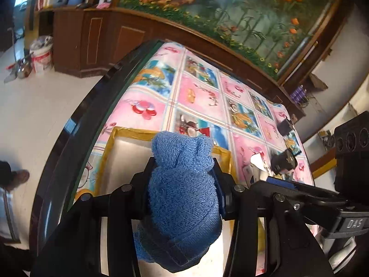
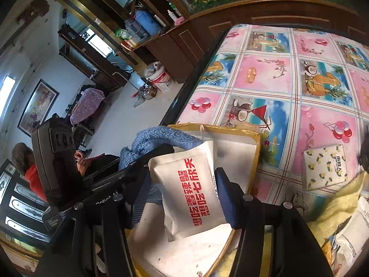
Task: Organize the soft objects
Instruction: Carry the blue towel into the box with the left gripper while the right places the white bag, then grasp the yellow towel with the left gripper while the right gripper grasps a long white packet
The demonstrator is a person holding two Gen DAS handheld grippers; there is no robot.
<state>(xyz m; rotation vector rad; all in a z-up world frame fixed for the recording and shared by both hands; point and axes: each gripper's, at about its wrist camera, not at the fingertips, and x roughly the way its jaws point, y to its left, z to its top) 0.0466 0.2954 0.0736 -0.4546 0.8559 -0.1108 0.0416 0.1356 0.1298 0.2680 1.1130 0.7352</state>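
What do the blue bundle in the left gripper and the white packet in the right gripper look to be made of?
The rolled blue towel: looped, fuzzy pile, so terry cloth, probably cotton, matte. The white packet with red lettering: smooth, slightly glossy skin with creased sealed edges, so likely thin plastic film, perhaps a tissue pack; the contents are hidden.

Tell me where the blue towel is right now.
Blue towel is clamped in the left gripper, above the yellow-rimmed tray; the right view shows it left of the white pack.
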